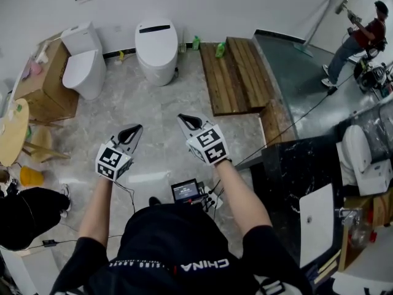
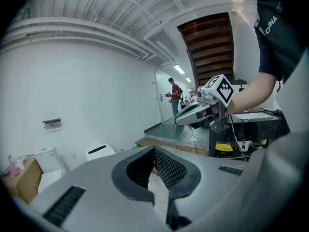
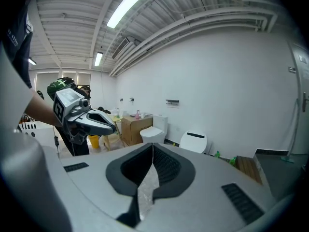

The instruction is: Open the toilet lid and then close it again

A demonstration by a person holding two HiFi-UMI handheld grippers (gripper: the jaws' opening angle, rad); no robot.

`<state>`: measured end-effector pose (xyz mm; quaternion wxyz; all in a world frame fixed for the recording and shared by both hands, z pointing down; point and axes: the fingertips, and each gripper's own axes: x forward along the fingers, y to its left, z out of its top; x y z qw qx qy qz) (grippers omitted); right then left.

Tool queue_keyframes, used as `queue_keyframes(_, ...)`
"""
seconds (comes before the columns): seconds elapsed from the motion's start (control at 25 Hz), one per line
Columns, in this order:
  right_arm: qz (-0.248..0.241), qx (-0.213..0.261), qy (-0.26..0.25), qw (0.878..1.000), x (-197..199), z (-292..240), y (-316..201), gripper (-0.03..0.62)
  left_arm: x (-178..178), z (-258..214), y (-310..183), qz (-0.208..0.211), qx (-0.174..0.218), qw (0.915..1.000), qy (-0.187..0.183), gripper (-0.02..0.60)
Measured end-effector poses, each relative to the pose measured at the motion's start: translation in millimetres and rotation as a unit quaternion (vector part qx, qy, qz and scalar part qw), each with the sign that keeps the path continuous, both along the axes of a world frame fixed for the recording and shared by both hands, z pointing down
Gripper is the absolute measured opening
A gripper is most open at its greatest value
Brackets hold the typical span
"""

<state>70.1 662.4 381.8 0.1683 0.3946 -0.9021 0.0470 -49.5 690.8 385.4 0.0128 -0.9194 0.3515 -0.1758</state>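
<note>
Though my left gripper (image 1: 136, 129) and right gripper (image 1: 183, 119) are both closed on nothing, the toilet (image 1: 156, 42) stands lid-down against the far wall, well ahead between them; my right looks slightly nearer.

Bright, even light from a ceiling strip lamp (image 3: 131, 3) at eleven o'clock; soft shadows; both gripper views bulge fisheye-round (corners black), head view sharp.

Black T-shirt (image 1: 178, 235), white lettering (image 1: 196, 265); grey left tongs (image 1: 139, 128), right tongs (image 1: 181, 117).
</note>
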Motion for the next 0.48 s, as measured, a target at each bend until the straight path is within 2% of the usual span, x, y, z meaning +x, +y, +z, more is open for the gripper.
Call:
queue_keyframes(0.2, -0.004, -0.021, -0.016, 1.0, 24, 13, -15, 0.015, 21, 3, -17, -0.008, 0.002, 1.0, -0.005, 0.009)
queue_keyframes(0.48, -0.035, -0.049, -0.022, 0.998, 32, 34, -36, 0.015, 34, 13, -40, -0.014, -0.008, 0.9998, -0.014, 0.009)
